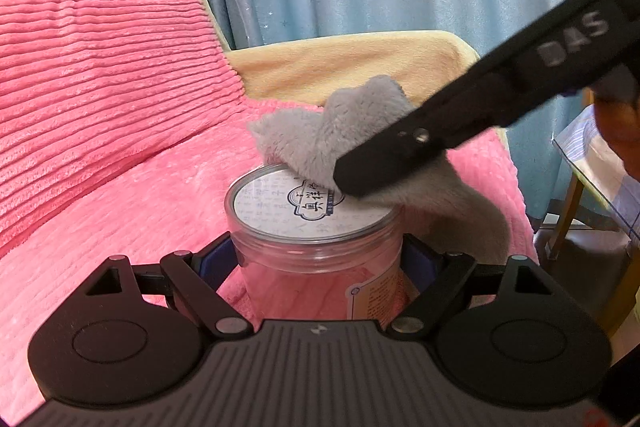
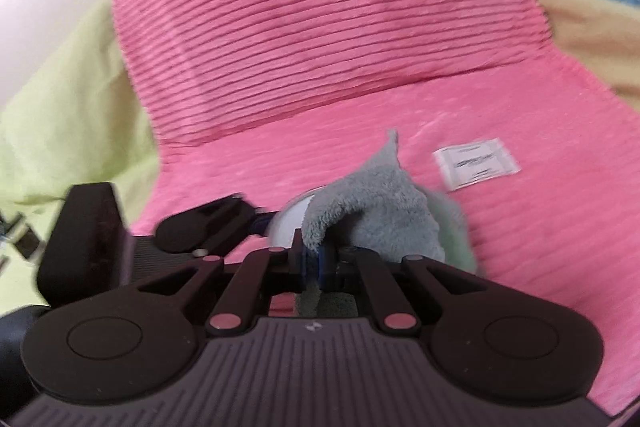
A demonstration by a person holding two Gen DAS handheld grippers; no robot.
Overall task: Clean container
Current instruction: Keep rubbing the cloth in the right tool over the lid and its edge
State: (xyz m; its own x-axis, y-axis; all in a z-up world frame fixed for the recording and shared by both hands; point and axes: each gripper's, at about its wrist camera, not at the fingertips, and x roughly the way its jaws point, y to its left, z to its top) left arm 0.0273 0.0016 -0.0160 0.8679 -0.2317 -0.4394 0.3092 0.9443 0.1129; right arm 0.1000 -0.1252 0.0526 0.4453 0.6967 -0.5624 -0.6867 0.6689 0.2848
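The clear container (image 1: 320, 267) is clamped upright between the fingers of the left claw (image 1: 320, 259), above the pink blanket (image 1: 120, 187). A grey cloth (image 1: 320, 135), pinched in the right claw (image 2: 314, 261), is pressed on the container's white lid (image 1: 296, 211) at its far right edge.

Soft even daylight, heavy fisheye bending with dark corners, motion blur throughout the right wrist view.

Left gripper (image 1: 320, 259) fingers spread wide; right gripper (image 2: 314, 259) apparently pinched nearly closed.
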